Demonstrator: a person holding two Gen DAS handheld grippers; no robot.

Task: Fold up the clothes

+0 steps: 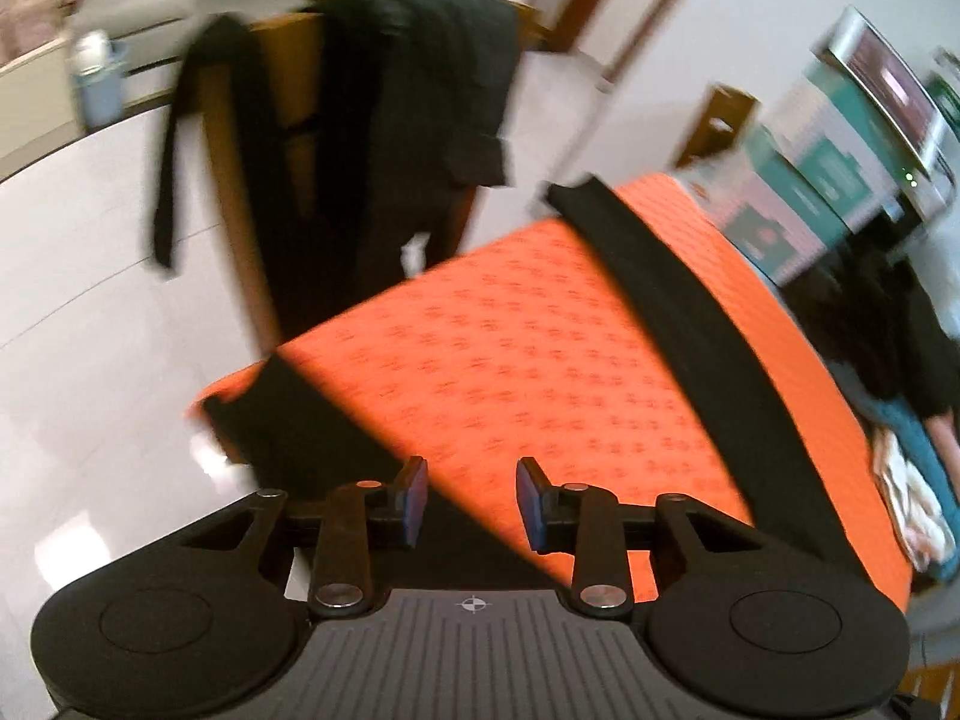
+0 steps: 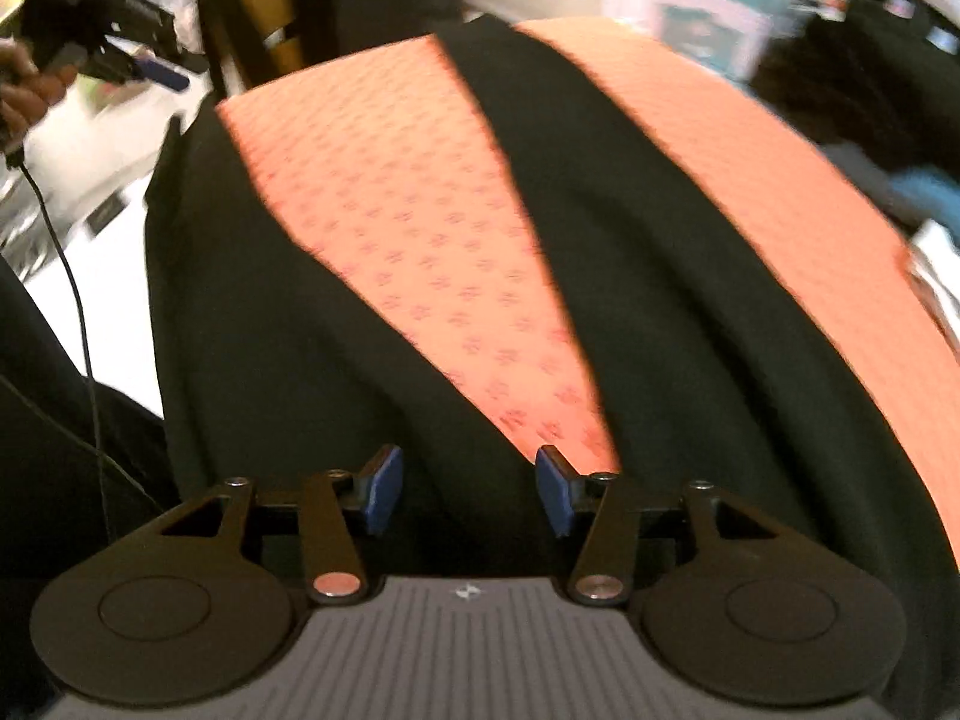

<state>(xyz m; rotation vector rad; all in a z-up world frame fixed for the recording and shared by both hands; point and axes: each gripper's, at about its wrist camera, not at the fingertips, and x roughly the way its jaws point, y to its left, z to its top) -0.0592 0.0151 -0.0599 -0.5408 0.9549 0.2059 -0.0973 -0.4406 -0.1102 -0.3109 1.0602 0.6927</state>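
Note:
A black garment (image 2: 648,276) lies spread over an orange patterned tablecloth (image 2: 414,228). Its two long parts run away from the right wrist view, with the cloth showing between them. My right gripper (image 2: 469,489) is open and empty, just above the garment's near part. In the left wrist view a black strip of the garment (image 1: 678,300) crosses the orange cloth (image 1: 510,360), and another black part (image 1: 300,426) lies at the left corner. My left gripper (image 1: 472,501) is open and empty over the cloth's near edge. It also shows in the right wrist view (image 2: 138,66), raised at the far left.
A wooden chair (image 1: 264,138) draped with dark clothes (image 1: 420,78) stands beyond the table on a white tiled floor (image 1: 78,300). Green and pink boxes (image 1: 828,180) stand at the table's far right. More cloth (image 1: 912,510) lies at the right. A cable (image 2: 78,312) hangs at the left.

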